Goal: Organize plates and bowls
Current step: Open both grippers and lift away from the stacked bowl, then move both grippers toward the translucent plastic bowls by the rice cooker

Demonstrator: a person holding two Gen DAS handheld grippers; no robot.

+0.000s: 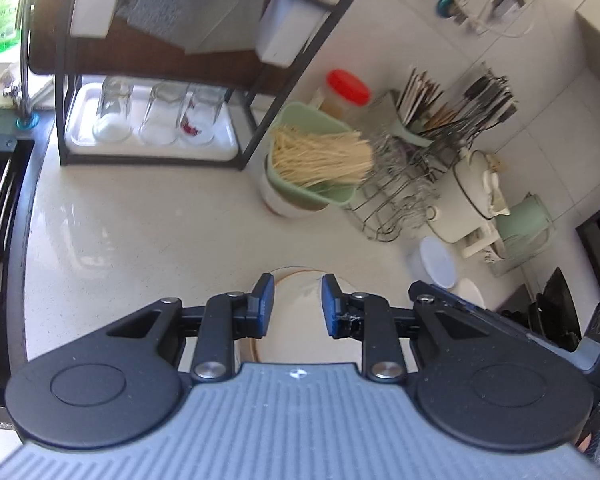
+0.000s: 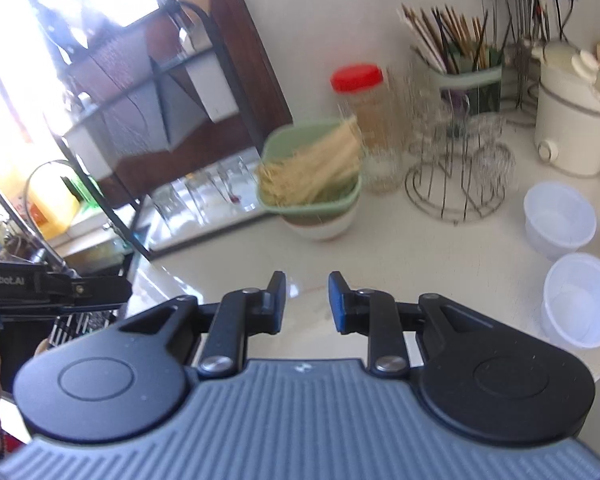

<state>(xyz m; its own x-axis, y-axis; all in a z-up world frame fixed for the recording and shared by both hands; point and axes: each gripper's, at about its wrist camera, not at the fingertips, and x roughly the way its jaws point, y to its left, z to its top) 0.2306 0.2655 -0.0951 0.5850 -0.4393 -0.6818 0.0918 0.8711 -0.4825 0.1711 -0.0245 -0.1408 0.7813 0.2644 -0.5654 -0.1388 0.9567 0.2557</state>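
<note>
In the left wrist view, the left tongs [image 1: 296, 304] stand at the lower middle of the frame with their blue pads a narrow gap apart and nothing pinched between them. Behind and below that gap lies a white plate [image 1: 300, 320] with a brown rim line, resting on the pale surface [image 1: 140, 220]. Higher, right of centre, a green bowl [image 1: 312, 152] full of pale sticks sits stacked in a white bowl. In the right wrist view, the right tongs [image 2: 306, 302] are likewise narrowly parted and empty above the bare surface. Two translucent plastic bowls [image 2: 560, 216] stand at the right edge of that frame, and a wire rack [image 2: 460, 176] stands upper right of centre
</note>
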